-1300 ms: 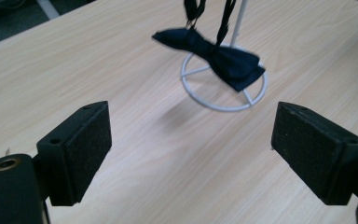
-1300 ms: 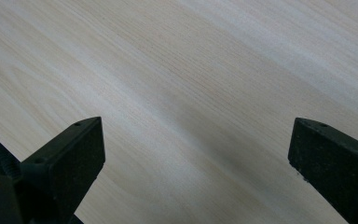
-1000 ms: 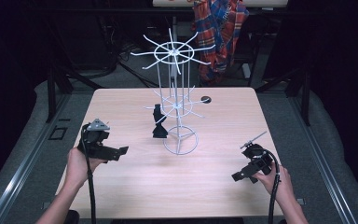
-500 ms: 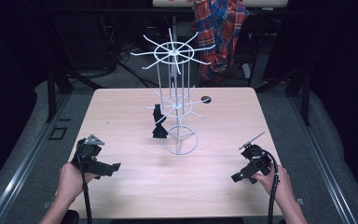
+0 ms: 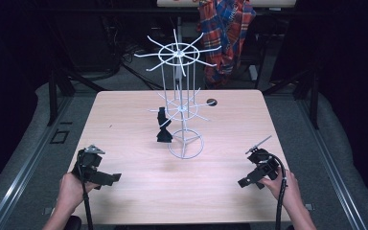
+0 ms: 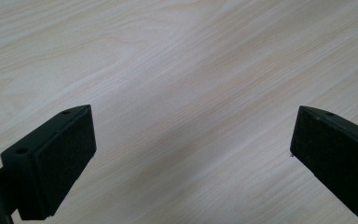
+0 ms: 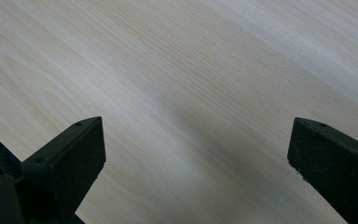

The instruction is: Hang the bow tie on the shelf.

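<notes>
Black clip (image 5: 163,125) hangs on the white wire rack (image 5: 182,108), mid-table, well apart from both your grippers. Your left gripper (image 5: 109,178), near-left edge, jaws wide, just finished opening, nothing between. Your right gripper (image 5: 247,181), near-right, likewise spread over bare table (image 5: 124,115).

A pale wooden table (image 5: 124,120) fills the middle, with a white wire rack (image 5: 179,103) standing upright near its centre on a ring base. A small black object (image 5: 163,126) hangs at the rack's lower tier of arms, on its left side, reaching down to the tabletop just beside the base ring. A dark round spot (image 5: 212,102) lies on the table behind the rack. The left gripper (image 5: 109,178) sits low at the near left edge, the right gripper (image 5: 247,181) at the near right — both well apart from the rack. A plaid cloth (image 5: 226,33) hangs beyond the table.
</notes>
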{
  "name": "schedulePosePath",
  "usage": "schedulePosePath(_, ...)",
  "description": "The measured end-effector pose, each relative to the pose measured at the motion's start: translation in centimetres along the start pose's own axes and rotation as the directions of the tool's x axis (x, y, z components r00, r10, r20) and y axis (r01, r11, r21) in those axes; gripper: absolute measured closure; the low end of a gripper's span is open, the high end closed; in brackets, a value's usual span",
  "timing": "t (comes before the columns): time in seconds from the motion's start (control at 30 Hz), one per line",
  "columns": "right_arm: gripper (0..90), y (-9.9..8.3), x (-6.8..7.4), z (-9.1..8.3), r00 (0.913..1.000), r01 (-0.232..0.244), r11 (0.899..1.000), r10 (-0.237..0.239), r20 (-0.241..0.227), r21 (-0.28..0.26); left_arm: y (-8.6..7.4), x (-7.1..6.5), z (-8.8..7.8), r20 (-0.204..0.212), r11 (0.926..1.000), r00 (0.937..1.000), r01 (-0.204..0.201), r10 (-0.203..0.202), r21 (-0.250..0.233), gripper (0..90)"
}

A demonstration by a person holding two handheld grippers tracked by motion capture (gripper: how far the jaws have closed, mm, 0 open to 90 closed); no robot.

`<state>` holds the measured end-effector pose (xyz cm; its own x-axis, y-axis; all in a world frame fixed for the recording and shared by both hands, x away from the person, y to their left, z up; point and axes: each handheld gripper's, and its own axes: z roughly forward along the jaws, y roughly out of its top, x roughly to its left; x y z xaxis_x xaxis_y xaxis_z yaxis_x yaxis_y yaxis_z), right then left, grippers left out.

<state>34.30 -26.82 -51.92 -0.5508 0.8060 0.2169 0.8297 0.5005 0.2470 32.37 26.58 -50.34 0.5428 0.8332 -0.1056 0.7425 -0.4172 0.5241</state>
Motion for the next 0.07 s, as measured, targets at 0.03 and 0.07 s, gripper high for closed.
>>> schedulePosePath(0.03,4.1,-0.01,0.00,0.01,1.0000,0.000,1.000,0.000,0.001,0.000,0.00,0.03,0.02,-0.001,1.0000,1.0000,0.005,-0.005,-0.001,0.2)
schedulePosePath(0.07,4.1,0.00,-0.04,-0.05,1.0000,0.004,1.000,-0.004,0.005,0.010,0.04,0.08,-0.01,0.000,1.0000,1.0000,0.006,-0.006,-0.003,0.2)
